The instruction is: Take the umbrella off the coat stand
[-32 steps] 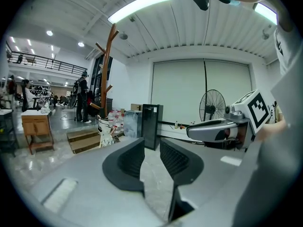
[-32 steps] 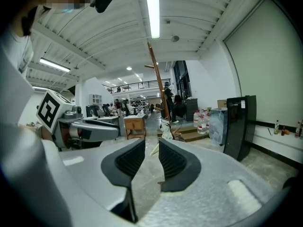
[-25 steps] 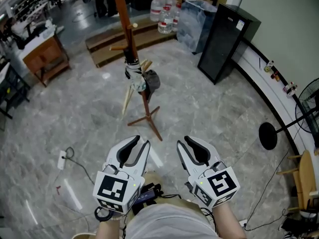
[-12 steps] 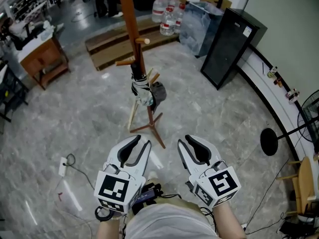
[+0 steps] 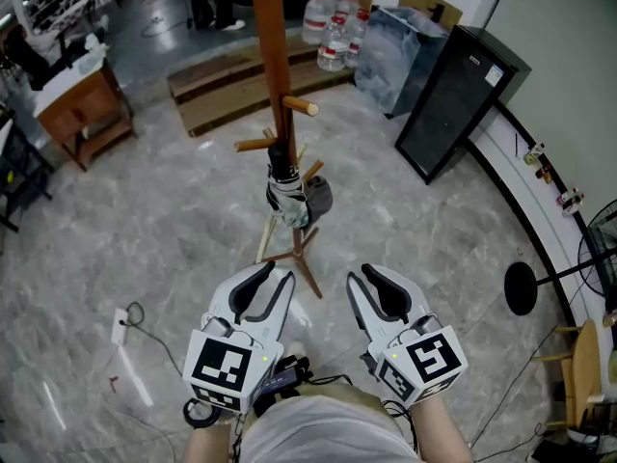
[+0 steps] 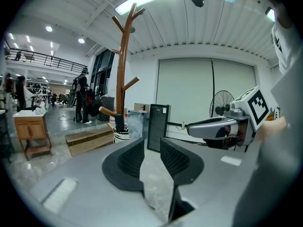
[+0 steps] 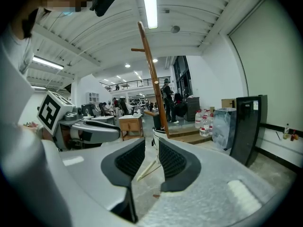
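Observation:
A brown wooden coat stand [image 5: 273, 56] with pegs rises from the marble floor ahead of me. A folded umbrella [image 5: 289, 197], black and white, hangs low on its pole, just above the tripod feet. Both grippers are held side by side close to my body, short of the stand and apart from it. My left gripper [image 5: 266, 272] is open by a narrow gap with nothing between its pads. My right gripper [image 5: 359, 274] is the same. The left gripper view has the stand [image 6: 124, 65] and the umbrella [image 6: 118, 126] to the left of its jaws. In the right gripper view the stand [image 7: 152, 74] lines up just above the jaw gap.
A black cabinet [image 5: 461, 95] stands at the right wall, with water bottles [image 5: 330, 29] and a grey bag behind the stand. Wooden pallets [image 5: 229, 75] and a small wooden table [image 5: 82, 104] lie at the back left. A fan base [image 5: 521, 288] and a power strip [image 5: 120, 322] rest on the floor.
The coat stand and umbrella have come nearer and lower in the head view as I walk toward them. Both grippers keep the same pose and the same narrow gap.

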Tool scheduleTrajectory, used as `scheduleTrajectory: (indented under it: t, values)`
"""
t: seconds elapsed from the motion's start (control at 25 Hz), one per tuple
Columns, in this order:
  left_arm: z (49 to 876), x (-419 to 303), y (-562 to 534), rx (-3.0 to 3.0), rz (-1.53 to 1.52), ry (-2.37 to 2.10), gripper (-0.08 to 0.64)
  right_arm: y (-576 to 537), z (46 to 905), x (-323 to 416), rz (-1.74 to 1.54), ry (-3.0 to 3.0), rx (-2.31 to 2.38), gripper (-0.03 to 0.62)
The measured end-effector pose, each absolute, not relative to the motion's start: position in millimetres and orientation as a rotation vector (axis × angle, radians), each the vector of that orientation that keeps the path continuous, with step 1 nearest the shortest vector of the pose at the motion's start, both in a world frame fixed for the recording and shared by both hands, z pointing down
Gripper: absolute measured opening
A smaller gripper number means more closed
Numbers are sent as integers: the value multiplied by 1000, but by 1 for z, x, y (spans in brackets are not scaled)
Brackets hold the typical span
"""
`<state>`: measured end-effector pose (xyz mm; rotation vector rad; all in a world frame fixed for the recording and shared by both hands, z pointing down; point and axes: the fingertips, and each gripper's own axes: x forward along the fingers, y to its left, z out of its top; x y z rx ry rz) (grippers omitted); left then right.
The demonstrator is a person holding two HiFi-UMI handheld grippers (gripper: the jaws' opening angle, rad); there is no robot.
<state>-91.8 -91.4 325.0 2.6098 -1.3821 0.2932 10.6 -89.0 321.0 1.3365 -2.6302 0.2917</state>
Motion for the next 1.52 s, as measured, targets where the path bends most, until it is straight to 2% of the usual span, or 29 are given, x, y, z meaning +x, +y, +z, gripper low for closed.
scheduleTrajectory:
  t: [1.52]
  values:
    - [324, -110, -147, 2518, 297, -1499, 104, -157, 320, -11, 279, -2701, 1161, 86]
